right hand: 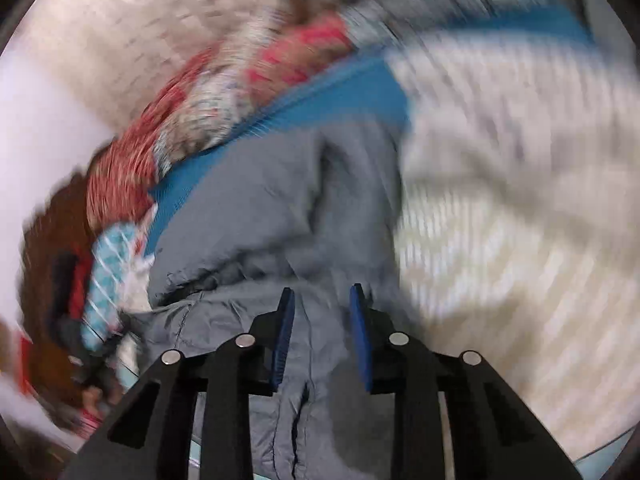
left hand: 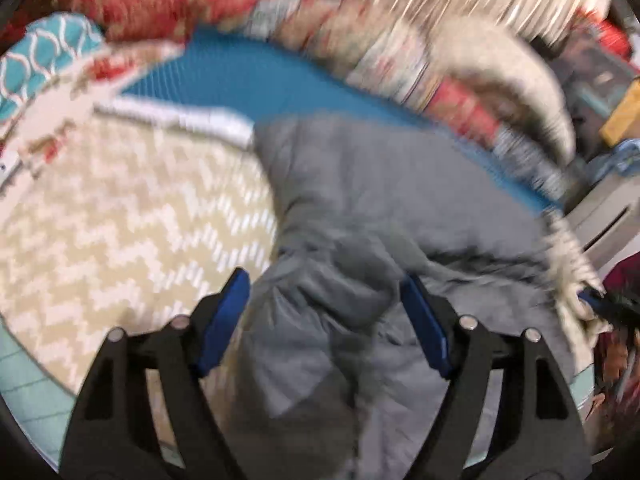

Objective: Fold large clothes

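In the left wrist view, the left gripper (left hand: pixel 324 292) has its blue-padded fingers (left hand: pixel 224 320) spread wide, with a bunched fold of the grey garment (left hand: pixel 380 192) rising between them; the pads do not appear to press on the cloth. The garment lies crumpled across a cream and tan zigzag blanket (left hand: pixel 120 220), and its far edge reaches a blue mat (left hand: pixel 248 80). Beyond the mat sits a heap of red patterned bedding (left hand: pixel 160 0); a teal lattice-print cloth (left hand: pixel 44 52) shows at far left. The picture is blurred.

In the right wrist view, the right gripper (right hand: pixel 322 308) has its fingers (right hand: pixel 285 336) set much closer together, with a ridge of the grey garment (right hand: pixel 272 208) running up between them. Whether the pads actually pinch the fabric cannot be told through the blur. The garment lies straight ahead of this gripper, the zigzag blanket (right hand: pixel 500 220) to its right, the blue mat (right hand: pixel 340 92) behind it and the red patterned bedding (right hand: pixel 120 168) to the left.
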Motion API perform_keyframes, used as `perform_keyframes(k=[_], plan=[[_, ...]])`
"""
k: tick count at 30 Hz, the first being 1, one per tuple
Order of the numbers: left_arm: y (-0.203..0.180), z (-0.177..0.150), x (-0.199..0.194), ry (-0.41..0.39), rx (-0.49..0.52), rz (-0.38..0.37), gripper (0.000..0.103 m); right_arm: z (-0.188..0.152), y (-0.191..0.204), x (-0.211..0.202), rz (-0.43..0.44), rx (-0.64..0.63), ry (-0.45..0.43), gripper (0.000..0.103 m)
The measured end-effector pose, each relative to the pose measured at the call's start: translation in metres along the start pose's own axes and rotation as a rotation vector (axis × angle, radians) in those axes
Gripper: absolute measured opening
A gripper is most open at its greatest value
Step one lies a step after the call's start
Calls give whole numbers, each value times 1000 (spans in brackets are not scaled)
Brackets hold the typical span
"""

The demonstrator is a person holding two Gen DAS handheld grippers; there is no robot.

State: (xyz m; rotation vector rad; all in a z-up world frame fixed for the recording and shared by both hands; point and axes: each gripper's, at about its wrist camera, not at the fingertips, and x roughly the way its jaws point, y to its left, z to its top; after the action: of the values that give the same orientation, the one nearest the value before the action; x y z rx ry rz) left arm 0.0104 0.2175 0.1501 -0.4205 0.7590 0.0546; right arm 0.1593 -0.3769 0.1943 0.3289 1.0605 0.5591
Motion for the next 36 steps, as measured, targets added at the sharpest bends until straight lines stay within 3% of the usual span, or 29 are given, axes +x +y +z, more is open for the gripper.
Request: perform_keyframes(k=[2,5,8,11,16,18,19,20,21,24,26,30,32,36], plan=[[-5,-3,-16,-52,-7,-75,74,36,27,2,-5,-85,9,50],[-19,-12,-23,-90,-13,-178,74,99,74,41,3,-153,19,69],[-29,-19,-13,-65,-20,-245,74,162,117,125,-17,-207,81,73],[-30,-25,-3,-24,-1,-258,74,202,137,207,-47,-215,153,73],[-20,-26,1,-21,-6,-277,74,218,133,301,-11,-145,269,73],[-21,-19,10,-9,17,-279,74,216,130,318,19,-119,307,62],[-21,-15,17,-2,31,-264,74,212,130,322,20,-115,314,37],[-21,-10,28,12,43,-238,74,210,131,323,19,-121,323,18],[-16,-4,46,49,29,-177,74,205,134,321,44,-125,335,13],[3,0,87,165,-63,-99,64,196,152,280,71,-181,267,11],[5,-2,88,168,-80,-93,62,189,170,242,99,-234,199,11],[3,-7,66,163,-108,-84,62,143,210,150,144,-393,78,11],[4,-9,43,142,-142,-126,62,99,230,108,121,-504,35,11],[6,-19,-32,47,-121,-126,62,2,242,53,82,-635,-14,11]])
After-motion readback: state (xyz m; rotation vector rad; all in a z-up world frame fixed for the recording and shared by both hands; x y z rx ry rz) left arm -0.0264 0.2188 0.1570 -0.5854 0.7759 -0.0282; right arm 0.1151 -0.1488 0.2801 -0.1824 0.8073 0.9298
